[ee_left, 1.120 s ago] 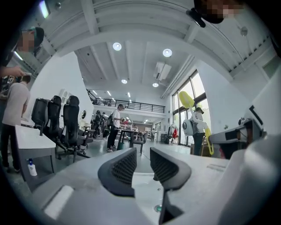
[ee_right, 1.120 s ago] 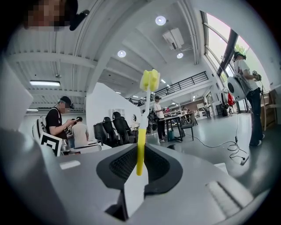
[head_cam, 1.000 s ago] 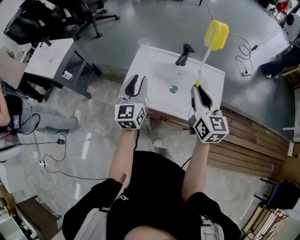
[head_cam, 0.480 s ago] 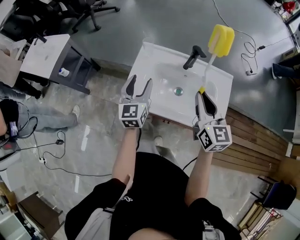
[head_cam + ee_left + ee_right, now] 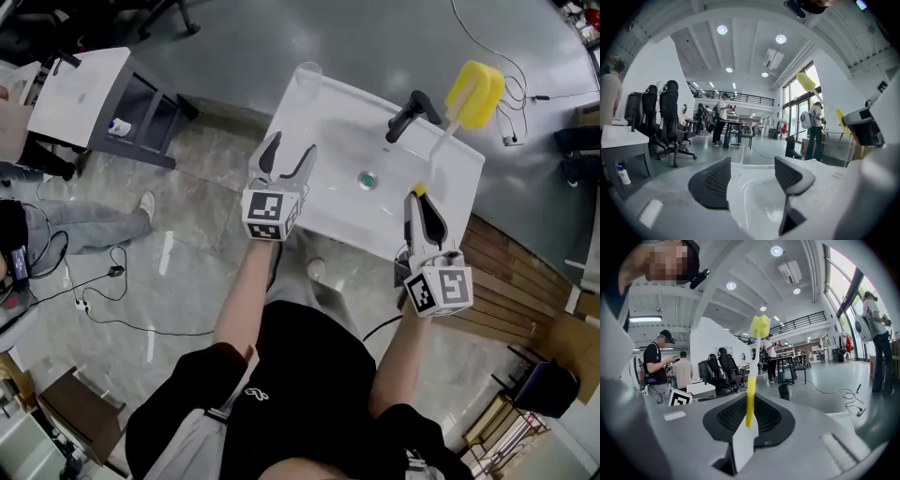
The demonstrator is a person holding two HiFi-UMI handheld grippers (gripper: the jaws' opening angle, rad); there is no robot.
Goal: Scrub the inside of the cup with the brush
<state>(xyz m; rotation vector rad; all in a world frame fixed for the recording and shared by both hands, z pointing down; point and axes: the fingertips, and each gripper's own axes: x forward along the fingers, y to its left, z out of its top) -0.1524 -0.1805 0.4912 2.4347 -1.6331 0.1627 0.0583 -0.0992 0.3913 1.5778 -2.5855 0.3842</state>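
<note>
Head view: the left gripper (image 5: 289, 156) hangs over the near-left edge of the white sink (image 5: 323, 202), its fingers apart and opening, with nothing between them. The clear cup (image 5: 308, 75) stands upright on the sink's far-left corner, ahead of that gripper and apart from it. The right gripper (image 5: 424, 208) is at the sink's near-right edge and holds the brush (image 5: 474, 95), whose yellow sponge head sticks out past the black tap (image 5: 412, 111).

Left gripper view: the two dark fingers (image 5: 712, 183) stand wide and are spreading. The cup (image 5: 736, 154) shows in the gap, but beyond the tips on the rim, untouched.

Right gripper view: the fingers are clamped on the yellow end of the brush (image 5: 750, 401) handle, and the sponge head points up and away from the right gripper (image 5: 749, 420).
</note>
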